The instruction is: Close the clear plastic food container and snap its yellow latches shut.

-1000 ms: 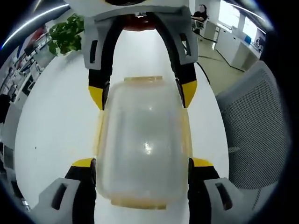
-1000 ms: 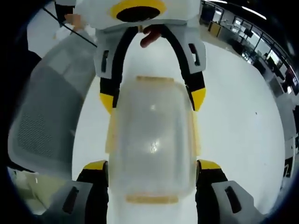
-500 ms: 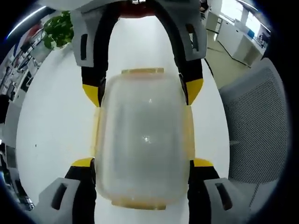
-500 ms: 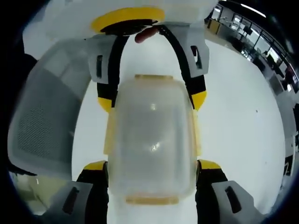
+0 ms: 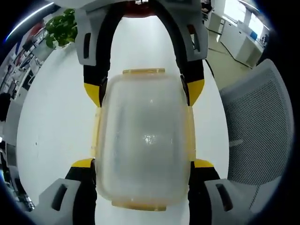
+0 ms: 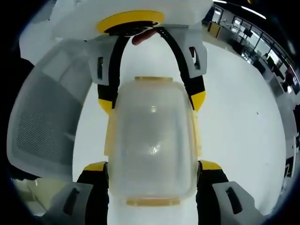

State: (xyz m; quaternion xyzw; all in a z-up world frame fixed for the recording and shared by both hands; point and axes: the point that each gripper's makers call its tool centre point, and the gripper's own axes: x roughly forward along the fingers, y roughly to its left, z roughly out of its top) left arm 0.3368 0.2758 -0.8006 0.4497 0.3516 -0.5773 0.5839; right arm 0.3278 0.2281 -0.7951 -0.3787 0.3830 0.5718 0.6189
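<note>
Two grippers are mine, one in each hand, and they face each other across a clear plastic food container point(image 5: 143, 143) that sits between them on a white table point(image 5: 51, 136).

In the left gripper view, my left gripper point(image 5: 143, 164) has its yellow-tipped jaws spread about as wide as the container, one on each long side, right against the side walls. Whether they press the plastic or only rest beside it, I cannot tell. At the far end my right gripper point(image 5: 143, 91) straddles the box the same way. The right gripper view mirrors this: my right gripper point(image 6: 152, 166) brackets the near end of the container point(image 6: 152, 140) and my left gripper point(image 6: 152, 101) brackets the far end.

I judge both pairs of jaws sit at the long sides because the side latches are there, so squeezing inward would press them shut.

The container is a rounded rectangle of cloudy, see-through plastic, lid point(image 5: 143, 126) already on top and looking seated. It appears empty. Pale yellow latches point(image 5: 143, 71) run along all four edges; the side ones point(image 5: 96, 131) lie close to the walls, but I cannot tell whether they have clicked home.

Beyond the table stand a grey mesh office chair point(image 5: 255, 126), a green potted plant point(image 5: 63, 28) and distant office desks point(image 5: 239, 40). A fingertip point(image 6: 140, 38) shows behind the left gripper.
</note>
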